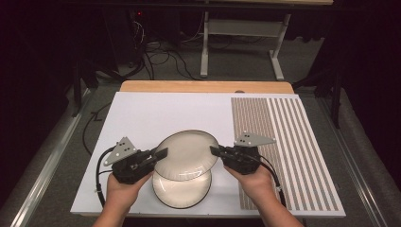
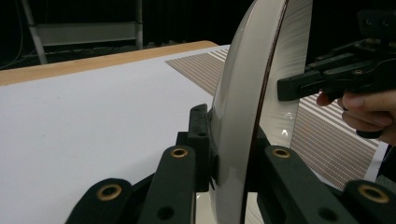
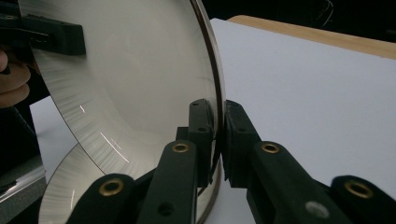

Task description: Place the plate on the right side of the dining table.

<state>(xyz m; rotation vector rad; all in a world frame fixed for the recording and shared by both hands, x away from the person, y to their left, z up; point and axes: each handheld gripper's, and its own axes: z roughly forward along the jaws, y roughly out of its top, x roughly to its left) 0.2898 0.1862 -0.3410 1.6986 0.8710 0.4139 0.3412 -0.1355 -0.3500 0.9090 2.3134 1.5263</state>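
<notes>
The upper plate point(image 1: 187, 156) is held up off the bench between both tools, over a second plate point(image 1: 182, 190) that lies on the white board point(image 1: 142, 118) near the front edge. The left hand-held gripper point(image 1: 158, 154) is clamped on its left rim, the right hand-held gripper point(image 1: 215, 151) on its right rim. My guess is the plates are being separated: keep both grips even, lift level, and clear the lower plate before moving sideways, since the glossy rim may slip.
</notes>
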